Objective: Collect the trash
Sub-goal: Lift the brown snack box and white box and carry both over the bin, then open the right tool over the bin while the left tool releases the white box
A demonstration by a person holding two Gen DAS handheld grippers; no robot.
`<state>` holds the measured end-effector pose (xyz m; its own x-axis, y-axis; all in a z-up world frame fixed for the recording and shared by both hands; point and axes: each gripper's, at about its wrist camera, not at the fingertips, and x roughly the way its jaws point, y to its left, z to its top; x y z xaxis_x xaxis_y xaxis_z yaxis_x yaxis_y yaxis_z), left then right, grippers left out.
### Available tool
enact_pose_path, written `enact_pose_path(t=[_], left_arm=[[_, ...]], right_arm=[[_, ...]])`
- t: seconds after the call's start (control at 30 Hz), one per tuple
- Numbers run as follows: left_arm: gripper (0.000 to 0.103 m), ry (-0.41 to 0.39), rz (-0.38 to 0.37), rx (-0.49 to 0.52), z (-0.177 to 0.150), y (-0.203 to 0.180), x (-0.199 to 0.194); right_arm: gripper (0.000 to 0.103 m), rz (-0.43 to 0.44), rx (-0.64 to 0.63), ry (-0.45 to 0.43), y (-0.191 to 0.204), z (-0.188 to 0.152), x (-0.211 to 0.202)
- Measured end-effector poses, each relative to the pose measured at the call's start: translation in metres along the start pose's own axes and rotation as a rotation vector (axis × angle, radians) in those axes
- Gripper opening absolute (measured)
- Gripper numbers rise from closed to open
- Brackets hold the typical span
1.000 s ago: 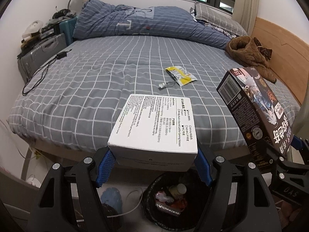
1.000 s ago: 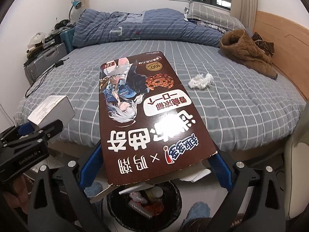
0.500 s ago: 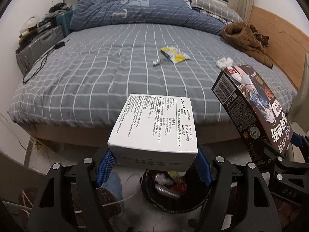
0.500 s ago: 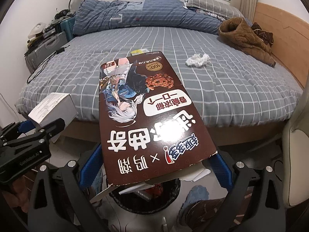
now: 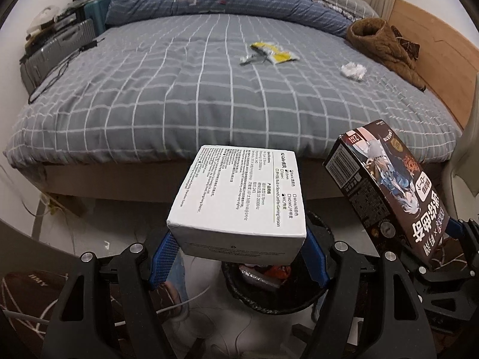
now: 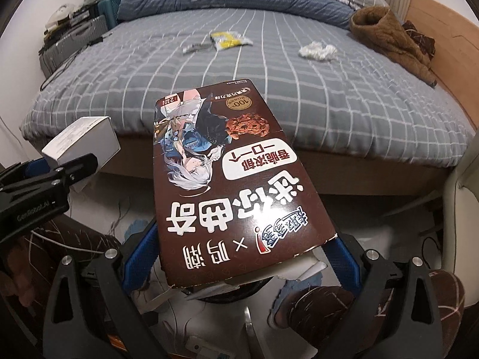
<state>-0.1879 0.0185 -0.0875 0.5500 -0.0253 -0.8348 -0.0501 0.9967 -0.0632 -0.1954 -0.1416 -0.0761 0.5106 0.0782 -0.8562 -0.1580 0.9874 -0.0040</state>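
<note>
Trash is on its way to the bin (image 5: pixel 269 302): the left gripper (image 5: pixel 239 257) pinches a white box (image 5: pixel 239 209) between wide-set jaws, and the right gripper (image 6: pixel 239 257) clamps a brown box (image 6: pixel 227 185) the same way. Both hang over the black bin on the floor by the bed (image 5: pixel 179 89). Next, I'd say, both jaws need to spread to drop the boxes in. A wrapper (image 5: pixel 275 55) and a tissue (image 5: pixel 353 70) remain on the bed.
</note>
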Motion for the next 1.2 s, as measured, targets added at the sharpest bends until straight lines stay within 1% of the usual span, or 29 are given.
enact_pose_path(t=[0.27, 0.43, 0.53, 0.7, 0.9, 1.0, 1.2], left_arm=[[0.070, 0.078, 0.010, 0.000, -0.011, 0.008, 0.045], [0.070, 0.109, 0.036, 0.015, -0.004, 0.012, 0.073], [0.070, 0.127, 0.035, 0.018, -0.005, 0.013, 0.085], [0.070, 0.143, 0.029, 0.016, -0.007, 0.018, 0.094], [0.070, 0.151, 0.042, -0.011, -0.011, 0.029, 0.098], [0.070, 0.155, 0.045, -0.019, -0.014, 0.035, 0.097], [0.070, 0.153, 0.045, -0.013, -0.015, 0.034, 0.098]], right_arm=[[0.094, 0.030, -0.013, 0.100, 0.005, -0.014, 0.042], [0.094, 0.044, -0.013, 0.164, 0.007, -0.014, 0.072], [0.094, 0.044, -0.012, 0.195, 0.010, -0.012, 0.088], [0.094, 0.052, -0.005, 0.247, 0.013, -0.013, 0.109], [0.096, 0.061, -0.015, 0.248, 0.023, -0.010, 0.120], [0.096, 0.040, -0.017, 0.223, 0.020, -0.010, 0.121], [0.096, 0.011, -0.001, 0.167, 0.012, -0.002, 0.118]])
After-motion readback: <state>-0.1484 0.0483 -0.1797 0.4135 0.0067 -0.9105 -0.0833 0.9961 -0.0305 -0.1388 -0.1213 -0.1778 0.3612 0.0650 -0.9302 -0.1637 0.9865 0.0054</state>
